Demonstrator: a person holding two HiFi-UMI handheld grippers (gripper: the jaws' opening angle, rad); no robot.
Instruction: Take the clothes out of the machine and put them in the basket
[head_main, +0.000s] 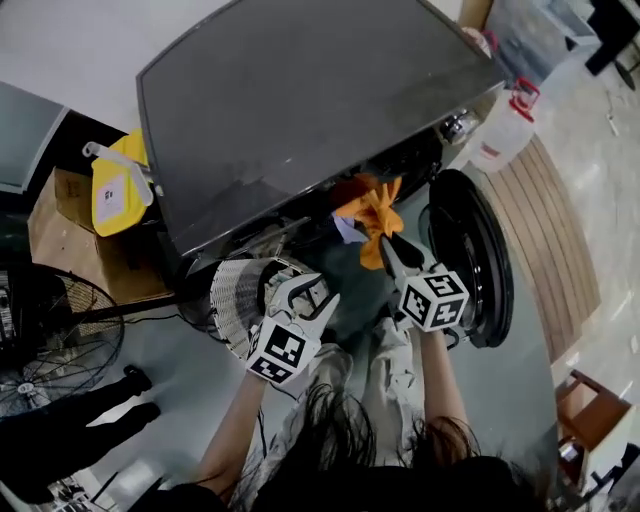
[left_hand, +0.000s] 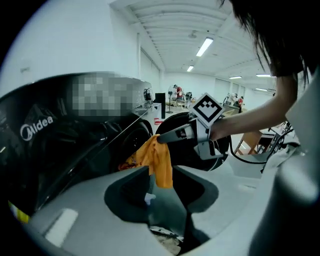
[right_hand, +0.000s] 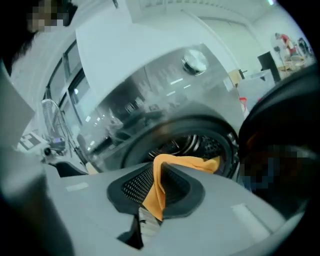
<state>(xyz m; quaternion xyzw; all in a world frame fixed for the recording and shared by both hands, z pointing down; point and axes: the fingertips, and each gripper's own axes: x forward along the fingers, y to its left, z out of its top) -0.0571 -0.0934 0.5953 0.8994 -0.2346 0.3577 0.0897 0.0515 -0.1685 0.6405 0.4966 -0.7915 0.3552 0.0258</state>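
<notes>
Holding crumpled orange cloth (head_main: 378, 212) just outside dark front-loading washing machine (head_main: 300, 110) | right gripper (head_main: 386, 245) clenched on cloth; left gripper (head_main: 308, 293) released, empty | white ribbed basket (head_main: 232, 300) near left; drop-off not yet done

Head cam: steep down, washer (head_main: 300, 110) ahead of right gripper (head_main: 385, 243). Left gripper view faces it; right gripper view near drum (right_hand: 200, 145). All share orange cloth (head_main: 378, 215).

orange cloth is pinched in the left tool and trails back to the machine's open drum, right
Not quite: it is the right tool that pinches the orange cloth, as the right gripper view shows. The left tool stands open and holds nothing. The rest holds: the cloth trails back to the machine's open drum.
</notes>
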